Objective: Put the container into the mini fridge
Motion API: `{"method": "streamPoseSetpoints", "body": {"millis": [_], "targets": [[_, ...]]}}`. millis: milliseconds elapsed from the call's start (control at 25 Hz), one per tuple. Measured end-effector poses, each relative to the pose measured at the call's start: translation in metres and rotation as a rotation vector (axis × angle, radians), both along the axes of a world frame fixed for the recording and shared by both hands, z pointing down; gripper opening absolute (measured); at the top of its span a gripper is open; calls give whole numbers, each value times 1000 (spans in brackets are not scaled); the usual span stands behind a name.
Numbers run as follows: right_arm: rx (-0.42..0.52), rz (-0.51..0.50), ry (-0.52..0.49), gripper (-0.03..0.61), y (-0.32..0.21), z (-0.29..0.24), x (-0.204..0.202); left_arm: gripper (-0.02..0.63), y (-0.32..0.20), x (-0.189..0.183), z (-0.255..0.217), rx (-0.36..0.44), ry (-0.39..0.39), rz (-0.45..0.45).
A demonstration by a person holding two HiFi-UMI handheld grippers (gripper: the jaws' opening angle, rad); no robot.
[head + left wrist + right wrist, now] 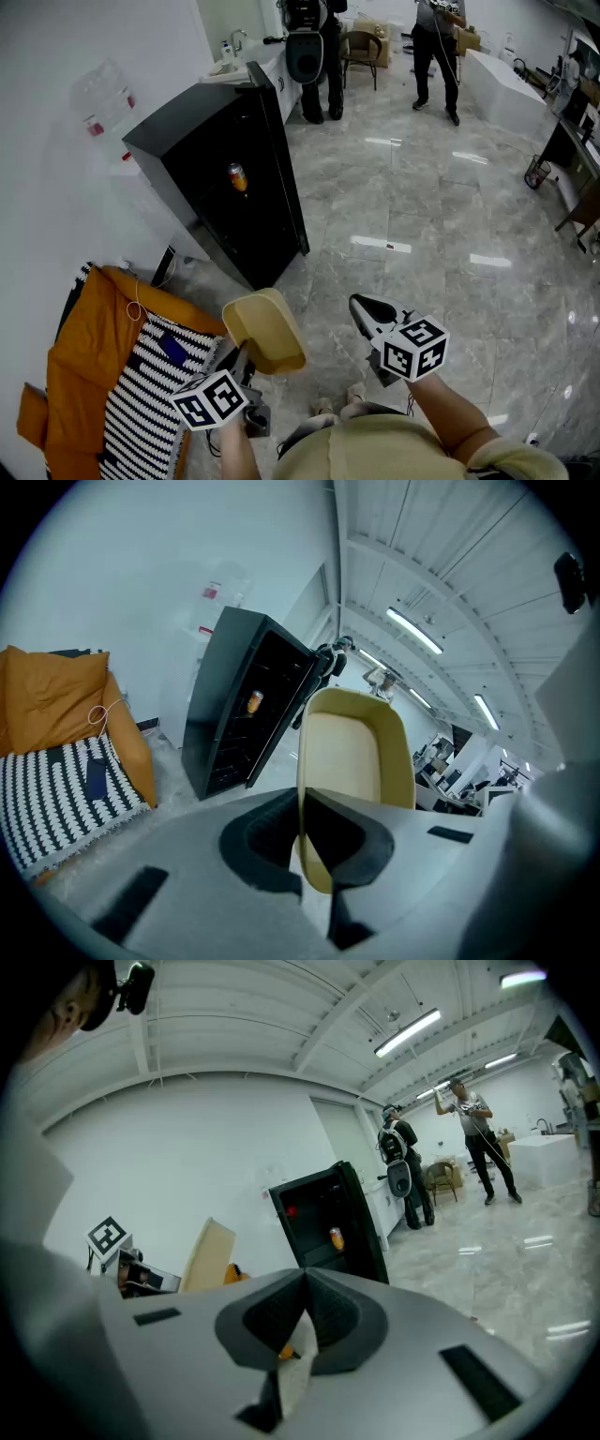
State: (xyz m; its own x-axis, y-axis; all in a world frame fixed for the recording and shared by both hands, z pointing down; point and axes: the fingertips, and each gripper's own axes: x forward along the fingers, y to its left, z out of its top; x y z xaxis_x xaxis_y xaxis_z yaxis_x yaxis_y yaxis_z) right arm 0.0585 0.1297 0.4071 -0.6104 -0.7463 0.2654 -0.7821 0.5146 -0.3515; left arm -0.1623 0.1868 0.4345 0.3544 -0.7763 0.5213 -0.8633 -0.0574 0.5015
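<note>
A beige plastic container (264, 332) hangs above the floor, tilted, with my left gripper (243, 356) shut on its rim. In the left gripper view the container (352, 752) stands up from the closed jaws (302, 806). The black mini fridge (217, 183) stands against the left wall ahead, its door (284, 159) swung open and an orange can (237, 176) on a shelf inside. My right gripper (364, 307) hovers to the right of the container, shut and empty. The right gripper view shows the fridge (323, 1227), the can (336, 1238) and the container (208, 1255) beyond its jaws (305, 1286).
An orange cloth and a striped fabric (103, 375) lie at the lower left beside the fridge. A counter with a sink (239, 64) stands behind the fridge. Two people (436, 52) stand at the far end of the marble floor (422, 216). Desks line the right edge.
</note>
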Motion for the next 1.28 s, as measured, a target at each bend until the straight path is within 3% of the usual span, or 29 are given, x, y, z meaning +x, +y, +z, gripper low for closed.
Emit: {"method": "streamPoseSetpoints", "body": {"millis": [640, 880, 1280], "targets": [[-16, -14, -46, 29, -25, 3, 26, 28, -24, 33, 10, -35, -17, 6], [14, -40, -7, 29, -37, 8, 43, 28, -39, 56, 14, -34, -29, 9], [-2, -132, -11, 29, -46, 22, 22, 28, -50, 59, 20, -62, -26, -12]]}}
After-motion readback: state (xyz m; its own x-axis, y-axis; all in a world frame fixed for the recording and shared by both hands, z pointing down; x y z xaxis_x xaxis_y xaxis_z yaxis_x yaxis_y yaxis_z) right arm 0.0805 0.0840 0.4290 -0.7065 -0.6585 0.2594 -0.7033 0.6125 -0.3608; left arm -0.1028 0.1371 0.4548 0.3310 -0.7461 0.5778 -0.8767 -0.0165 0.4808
